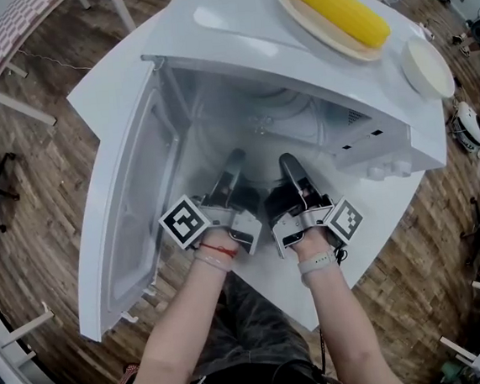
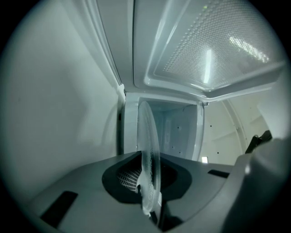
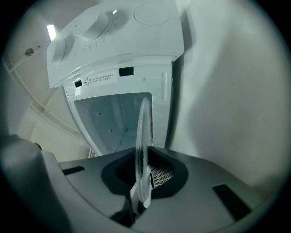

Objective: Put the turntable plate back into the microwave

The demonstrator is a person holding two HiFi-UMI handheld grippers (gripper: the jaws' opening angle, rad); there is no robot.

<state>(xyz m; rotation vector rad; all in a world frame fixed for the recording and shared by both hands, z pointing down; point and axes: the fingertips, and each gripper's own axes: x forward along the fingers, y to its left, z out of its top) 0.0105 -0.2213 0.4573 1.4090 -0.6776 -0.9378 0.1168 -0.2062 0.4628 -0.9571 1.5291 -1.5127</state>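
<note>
The clear glass turntable plate (image 1: 259, 149) is held at the mouth of the open white microwave (image 1: 208, 38), its far part inside the cavity. My left gripper (image 1: 233, 159) is shut on the plate's left rim and my right gripper (image 1: 289, 162) on its right rim. In the left gripper view the plate (image 2: 149, 145) shows edge-on, pinched between the jaws of the left gripper (image 2: 152, 202). The right gripper view shows the plate (image 3: 144, 132) the same way in the right gripper (image 3: 140, 193), with the cavity behind it.
The microwave door (image 1: 128, 214) hangs wide open at the left, its perforated window (image 2: 213, 45) close to my left gripper. A corn cob (image 1: 336, 5) on a plate (image 1: 304, 22) and a white dish (image 1: 427, 67) rest on top. The knob panel (image 3: 86, 29) stands at the right.
</note>
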